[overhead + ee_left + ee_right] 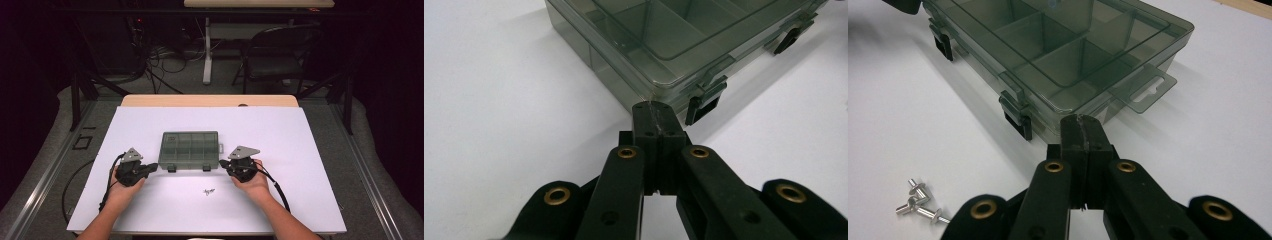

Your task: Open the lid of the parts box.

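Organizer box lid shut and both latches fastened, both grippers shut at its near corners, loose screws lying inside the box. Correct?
One thing is wrong: the screws lie on the white table, outside the organizer box, as the right gripper view shows. The rest stands: lid down, both latches fastened, left gripper and right gripper shut at the near corners.

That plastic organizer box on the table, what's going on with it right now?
A person holds a hand-held gripper in each hand, one at each near corner of the closed, smoky compartment box. The left hand-held gripper and the right hand-held gripper both have their jaws shut on nothing, tips close to the box. A few small metal rivets lie loose on the white table.
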